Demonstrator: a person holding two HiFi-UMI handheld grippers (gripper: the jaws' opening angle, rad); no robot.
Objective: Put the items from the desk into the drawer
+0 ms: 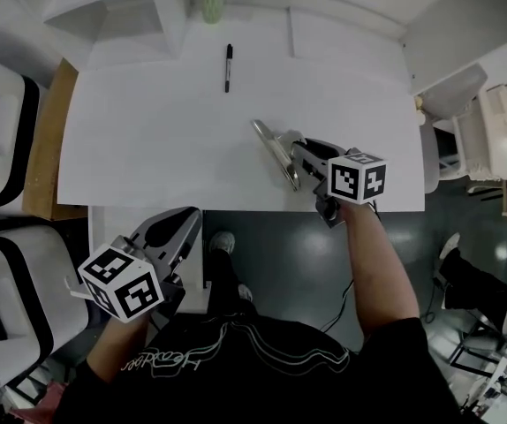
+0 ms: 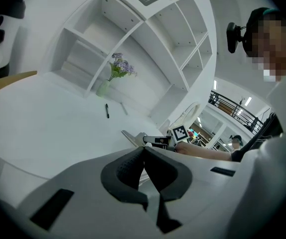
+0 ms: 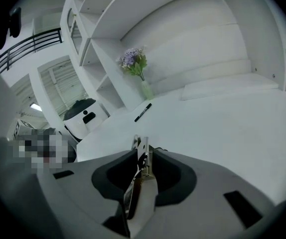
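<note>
Looking down on a big white desk (image 1: 147, 140), mostly bare. Spotting a white part (image 1: 103, 228) just under its near edge on the left. Guessing at the drawer there, but not telling for sure.

Reaching over the near edge with the right gripper (image 1: 299, 155), on the right side. Squeezing a thin metal tool (image 1: 276, 153) between narrow jaws, pads pressing on its flat sides. Poking the tool's long end out ahead, away and a bit left across the desk.

Hanging low with the left gripper (image 1: 185, 219), off the desk and below the near edge, close by that white part. Pressing its jaws together on nothing.

Noticing a small vase (image 1: 213, 5) with flowers at the far back.

Finding the pen (image 1: 228, 67) far across the desk, well apart from both grippers, up and left from the right one. Lying with its long side running near to far.

Judging the right gripper as nearer to the pen, but being full. Likely needing to carry the tool down and left first, toward the left gripper's side, before going for the pen.
</note>
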